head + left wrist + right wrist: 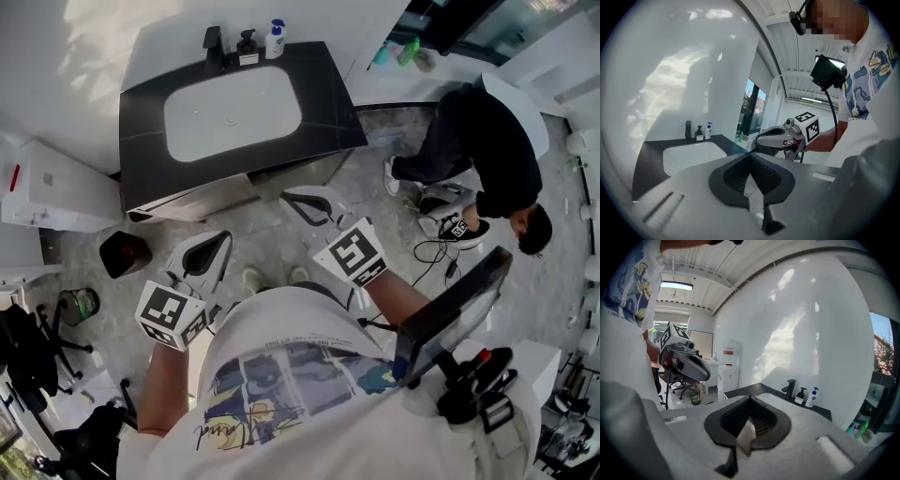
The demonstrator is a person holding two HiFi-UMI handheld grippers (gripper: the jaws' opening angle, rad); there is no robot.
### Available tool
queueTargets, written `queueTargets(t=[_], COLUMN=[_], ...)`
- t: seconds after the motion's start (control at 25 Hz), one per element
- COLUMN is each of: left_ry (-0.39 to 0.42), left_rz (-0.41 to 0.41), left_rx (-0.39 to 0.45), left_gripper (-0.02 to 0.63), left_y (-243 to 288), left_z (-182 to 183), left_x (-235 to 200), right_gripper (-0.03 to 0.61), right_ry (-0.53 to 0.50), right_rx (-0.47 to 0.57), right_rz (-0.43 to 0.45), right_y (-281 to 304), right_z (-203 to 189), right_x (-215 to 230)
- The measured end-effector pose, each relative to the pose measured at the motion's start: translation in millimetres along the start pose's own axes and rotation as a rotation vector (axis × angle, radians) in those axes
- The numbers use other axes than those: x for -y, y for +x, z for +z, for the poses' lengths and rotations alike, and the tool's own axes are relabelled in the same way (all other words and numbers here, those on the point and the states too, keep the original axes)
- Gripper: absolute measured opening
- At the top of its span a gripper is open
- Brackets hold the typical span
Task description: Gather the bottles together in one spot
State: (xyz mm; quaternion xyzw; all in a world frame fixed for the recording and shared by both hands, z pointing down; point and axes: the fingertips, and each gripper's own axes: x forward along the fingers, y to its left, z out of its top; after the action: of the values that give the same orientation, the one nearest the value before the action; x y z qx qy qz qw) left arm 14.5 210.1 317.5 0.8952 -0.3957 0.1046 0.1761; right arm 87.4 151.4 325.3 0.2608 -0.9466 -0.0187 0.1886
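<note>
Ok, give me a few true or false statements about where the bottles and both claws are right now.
1. The white pump bottle stands at the back of the black counter. True.
2. The left claw grips a bottle. False: it is shut on nothing.
3. The right claw is shut and empty. True.
4. Bottles lie in the sink. False: none shows in it.
5. Green bottles sit on the ledge right of the counter. True.
</note>
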Motion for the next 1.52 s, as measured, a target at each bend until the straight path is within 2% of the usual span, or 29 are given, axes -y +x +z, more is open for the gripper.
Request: queueTargets(t=[0.68, 1.0, 1.52], left_ry=[0.018, 0.02, -0.004], left_rz=[0.033, 0.024, 0.02], left_rx=[-0.012, -0.018, -0.015], left_gripper=[0.002, 0.002, 0.002], left_y=[9.9, 12.5, 10.8], left_z=[-3.9, -3.7, -6.5], left_x=[36.7, 35.0, 5.9], right_gripper=[0.003, 0.002, 0.002], right_ry=[-0.009, -0.024, -0.036], right_rx=[0.045, 0.039, 0.01], right_rz=[0.056, 0.067, 0.066], right_y=[-35.9, -31.8, -5.6], right_z=[4.9, 7.8, 9.7], right_x=[-8.7, -8.8, -8.3])
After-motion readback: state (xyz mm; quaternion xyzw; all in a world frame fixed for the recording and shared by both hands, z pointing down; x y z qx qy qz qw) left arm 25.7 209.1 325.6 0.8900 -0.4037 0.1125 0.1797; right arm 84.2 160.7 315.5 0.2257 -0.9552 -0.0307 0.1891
